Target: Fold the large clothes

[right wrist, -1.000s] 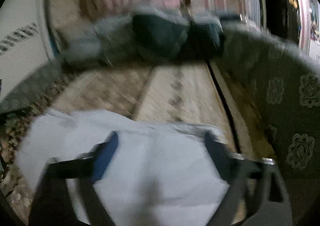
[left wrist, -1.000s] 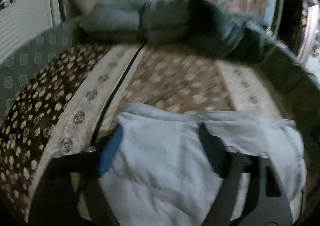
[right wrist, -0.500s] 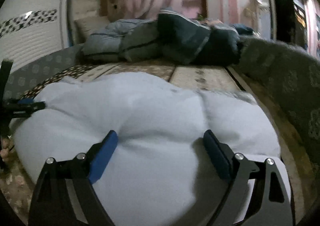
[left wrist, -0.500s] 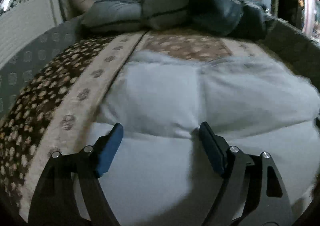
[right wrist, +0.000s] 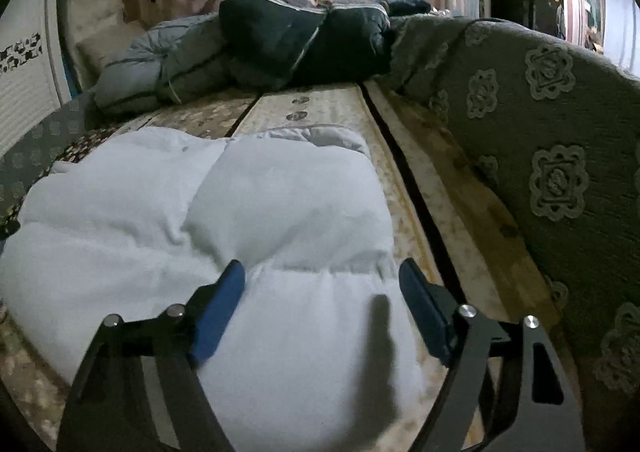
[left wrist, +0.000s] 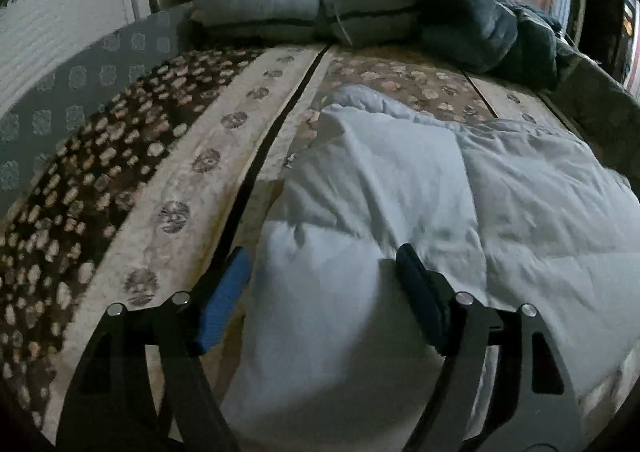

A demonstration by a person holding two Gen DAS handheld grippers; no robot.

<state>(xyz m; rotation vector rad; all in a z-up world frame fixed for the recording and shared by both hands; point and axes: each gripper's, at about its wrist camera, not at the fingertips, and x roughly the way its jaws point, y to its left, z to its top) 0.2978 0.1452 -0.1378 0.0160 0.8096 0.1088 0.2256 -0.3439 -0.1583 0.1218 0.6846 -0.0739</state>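
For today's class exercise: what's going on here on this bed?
A person is folding a white puffy jacket on a patterned bed cover with two handheld tongs. The left tongs and right tongs straddle its near edge, closing. Darker padded coats are piled at the far end.

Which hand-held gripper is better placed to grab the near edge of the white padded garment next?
Likely the left hand-held gripper: its closing jaws already straddle a raised bulge of the white padded garment. The right hand-held gripper, also closing, hangs over flatter fabric near the garment's edge. The margin is small.
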